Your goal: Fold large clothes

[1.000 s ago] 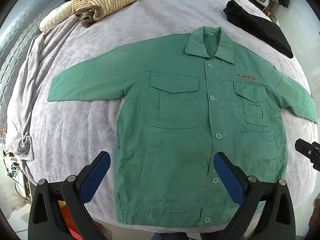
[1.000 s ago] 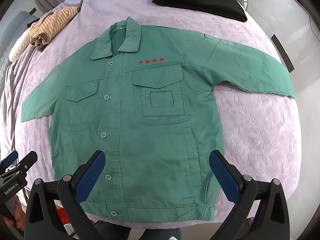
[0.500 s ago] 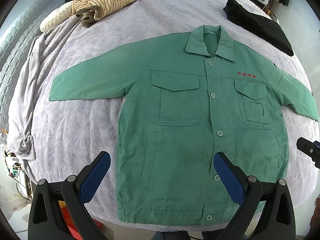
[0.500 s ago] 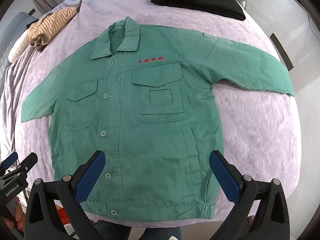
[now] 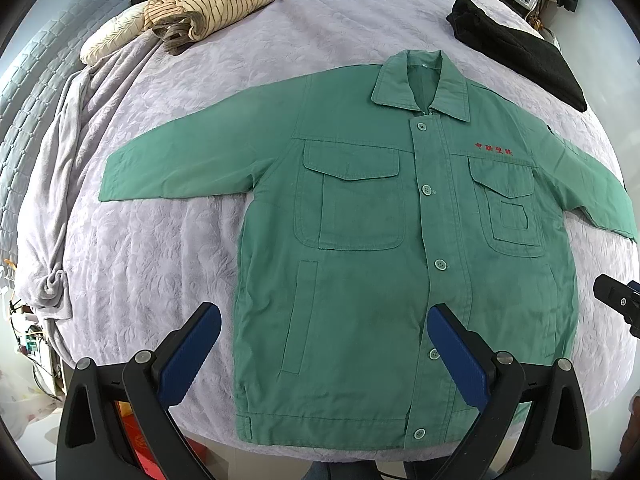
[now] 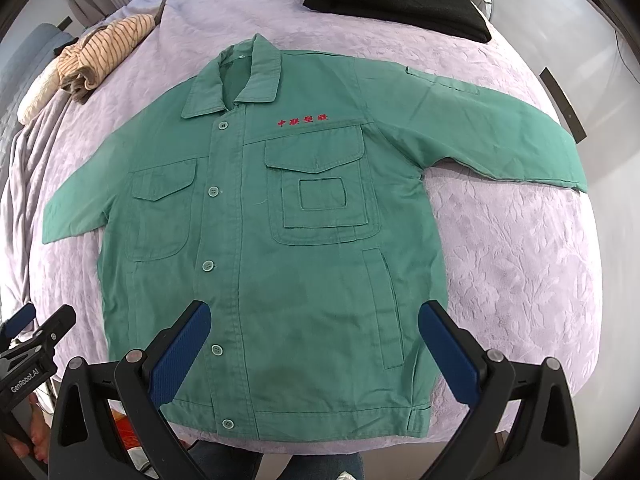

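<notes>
Reading left to right, with the green jacket (image 5: 360, 272) as landmark. Beyond its left sleeve (image 5: 180, 168) we see a striped garment (image 5: 208, 4) bunched near the head of the bed (image 5: 140, 260); beyond the collar to the right lies a folded black garment (image 6: 396, 4). The jacket lies flat on the bed, front up, buttoned, both sleeves spread outward, hem toward us. The left claw (image 5: 324, 344) hovers above the hem's left half, spread wide and holding nothing. The right claw (image 6: 314, 338) hovers above the hem's right half, equally wide and empty. We judge the cloth a medium-weight woven twill: soft and limp, yet firmer at collar, placket and pocket flaps, and unlikely to slip on the textured bedspread. We would pinch a single layer at each cuff or shoulder seam; seams and hem band offer the surest hold, since loose panels will sag when lifted.
</notes>
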`<state>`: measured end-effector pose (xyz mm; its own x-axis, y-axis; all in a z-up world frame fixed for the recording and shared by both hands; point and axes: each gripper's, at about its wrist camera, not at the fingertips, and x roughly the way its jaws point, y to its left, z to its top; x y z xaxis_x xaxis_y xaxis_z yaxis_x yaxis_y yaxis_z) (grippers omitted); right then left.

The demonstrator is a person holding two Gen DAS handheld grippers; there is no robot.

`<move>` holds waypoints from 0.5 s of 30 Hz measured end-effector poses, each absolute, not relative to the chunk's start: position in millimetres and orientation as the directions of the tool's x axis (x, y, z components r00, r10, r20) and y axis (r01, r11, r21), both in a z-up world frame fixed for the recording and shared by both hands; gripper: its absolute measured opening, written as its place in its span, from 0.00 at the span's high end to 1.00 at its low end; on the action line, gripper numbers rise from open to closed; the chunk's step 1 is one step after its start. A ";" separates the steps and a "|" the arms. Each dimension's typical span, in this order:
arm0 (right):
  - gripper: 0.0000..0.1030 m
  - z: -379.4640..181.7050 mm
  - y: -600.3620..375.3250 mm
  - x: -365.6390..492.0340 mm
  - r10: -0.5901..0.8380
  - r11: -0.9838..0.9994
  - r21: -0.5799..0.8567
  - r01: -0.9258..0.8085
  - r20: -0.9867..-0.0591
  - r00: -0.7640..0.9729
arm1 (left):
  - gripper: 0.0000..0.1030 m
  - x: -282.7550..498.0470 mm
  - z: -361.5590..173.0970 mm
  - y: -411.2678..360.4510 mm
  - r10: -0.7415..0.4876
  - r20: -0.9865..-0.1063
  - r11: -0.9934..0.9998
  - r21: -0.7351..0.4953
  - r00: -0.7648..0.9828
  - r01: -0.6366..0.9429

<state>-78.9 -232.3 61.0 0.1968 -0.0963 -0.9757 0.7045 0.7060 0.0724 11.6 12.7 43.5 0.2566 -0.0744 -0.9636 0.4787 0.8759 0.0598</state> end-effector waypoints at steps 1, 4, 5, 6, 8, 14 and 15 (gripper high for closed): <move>0.00 61.0 -232.2 -78.7 -0.096 0.706 0.072 0.705 -0.976 0.197 | 0.00 11.2 42.9 13.2 -0.074 -0.964 0.876 0.060 0.257 0.479; 0.00 61.0 -231.9 -78.8 -0.096 0.706 0.072 0.705 -0.976 0.196 | 0.00 11.9 43.6 12.5 -0.075 -0.964 0.876 0.060 0.257 0.478; 0.00 60.9 -231.9 -78.8 -0.097 0.706 0.072 0.704 -0.976 0.196 | 0.00 11.9 43.5 12.4 -0.074 -0.964 0.876 0.059 0.256 0.478; 0.00 60.9 -231.9 -78.8 -0.097 0.706 0.071 0.704 -0.976 0.196 | 0.00 11.8 43.1 12.7 -0.074 -0.964 0.876 0.060 0.256 0.478; 0.00 60.6 -231.9 -78.8 -0.097 0.706 0.072 0.705 -0.976 0.196 | 0.00 11.9 43.4 12.2 -0.074 -0.964 0.877 0.060 0.256 0.477; 0.00 61.1 -229.6 -78.0 -0.099 0.709 0.070 0.702 -0.975 0.197 | 0.00 12.1 43.4 12.5 -0.073 -0.964 0.877 0.060 0.256 0.478; 0.00 61.2 -229.1 -77.7 -0.099 0.709 0.069 0.701 -0.976 0.196 | 0.00 12.2 43.5 12.4 -0.073 -0.964 0.877 0.060 0.256 0.478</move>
